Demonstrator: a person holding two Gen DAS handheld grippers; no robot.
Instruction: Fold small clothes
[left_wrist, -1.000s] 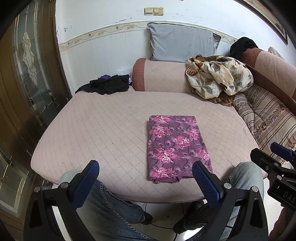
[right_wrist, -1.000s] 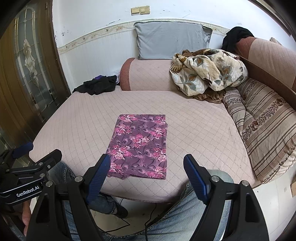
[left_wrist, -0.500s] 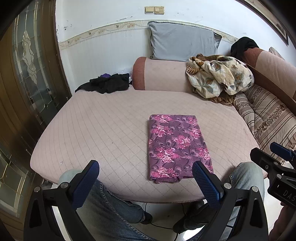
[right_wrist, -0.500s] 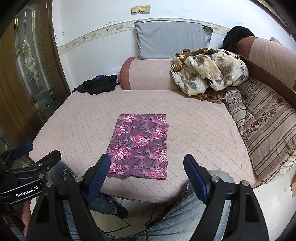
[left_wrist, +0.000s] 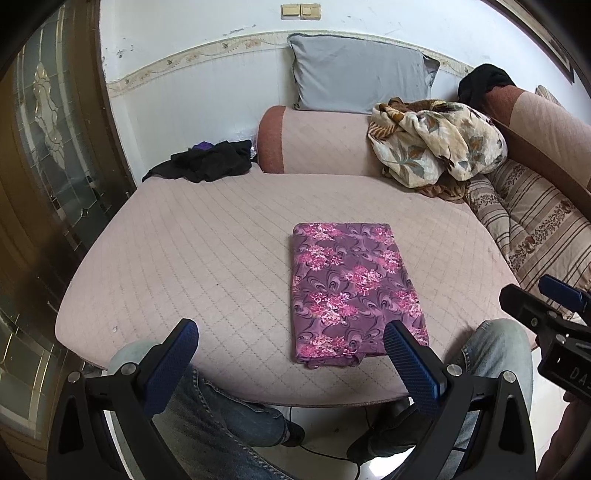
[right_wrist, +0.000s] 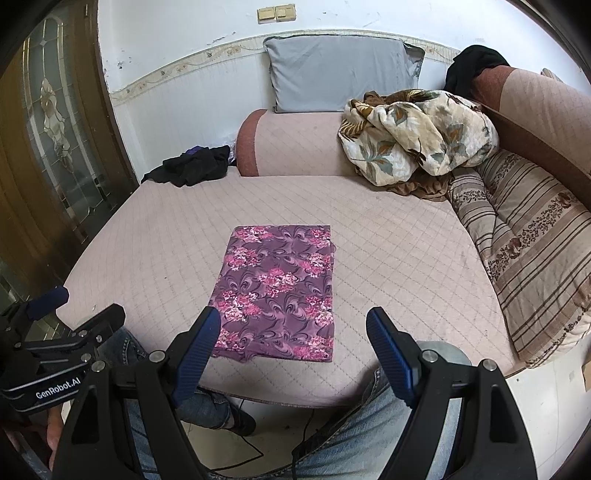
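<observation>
Nearest, the left gripper (left_wrist: 288, 343) and right gripper (right_wrist: 293, 332) hover with fingers spread wide and empty above the person's knees. Beyond, the purple floral cloth (left_wrist: 351, 291) lies folded flat on the quilted couch seat (left_wrist: 192, 251), apparently finished; farther back, dark clothes (left_wrist: 210, 160) are heaped against the wall.

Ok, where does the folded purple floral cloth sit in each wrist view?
Left wrist: folded purple floral cloth lies right of centre, its near corner behind the right-side blue finger.
Right wrist: the cloth lies left of centre, near the left-side finger.
Shared landmark: grey pillow against the back wall.
</observation>
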